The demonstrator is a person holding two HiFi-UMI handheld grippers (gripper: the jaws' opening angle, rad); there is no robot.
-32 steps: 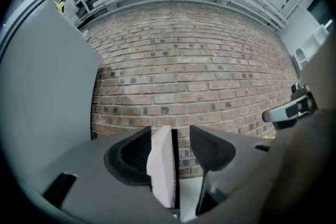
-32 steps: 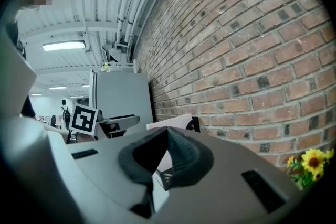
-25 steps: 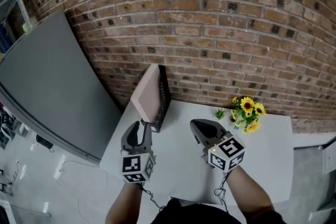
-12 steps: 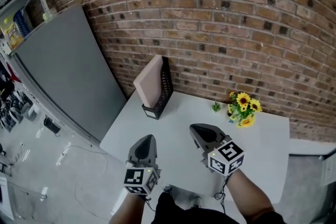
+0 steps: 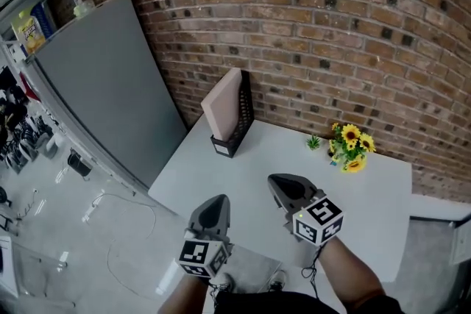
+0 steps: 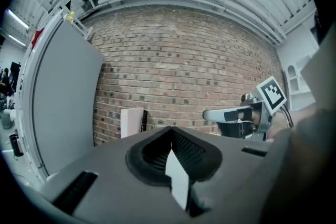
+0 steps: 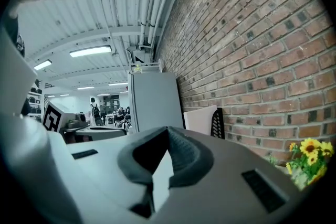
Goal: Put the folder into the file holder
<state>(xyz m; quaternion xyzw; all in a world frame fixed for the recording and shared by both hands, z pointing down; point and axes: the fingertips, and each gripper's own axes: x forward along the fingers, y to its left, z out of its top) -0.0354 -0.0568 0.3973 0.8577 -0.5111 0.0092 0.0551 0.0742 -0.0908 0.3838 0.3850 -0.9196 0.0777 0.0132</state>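
Observation:
A pale pink folder [image 5: 223, 108] stands upright in the black mesh file holder [image 5: 241, 121] at the table's far left corner, against the brick wall. The folder [image 6: 132, 122] and the holder [image 6: 144, 120] show small and far off in the left gripper view. In the right gripper view the folder [image 7: 201, 119] leans in the holder [image 7: 218, 123]. My left gripper [image 5: 215, 204] hangs near the table's front edge, shut and empty. My right gripper [image 5: 283, 182] is over the table's front middle, shut with nothing in it.
A small bunch of yellow sunflowers [image 5: 350, 148] stands at the back of the white table [image 5: 250, 165] by the brick wall. A grey panel [image 5: 110, 77] stands to the table's left. Cables lie on the floor [image 5: 96, 209] below it.
My left gripper has let go of the folder, pulled back toward me from the file holder, and shut. The right gripper has drawn back a little too. The folder stays in the holder.

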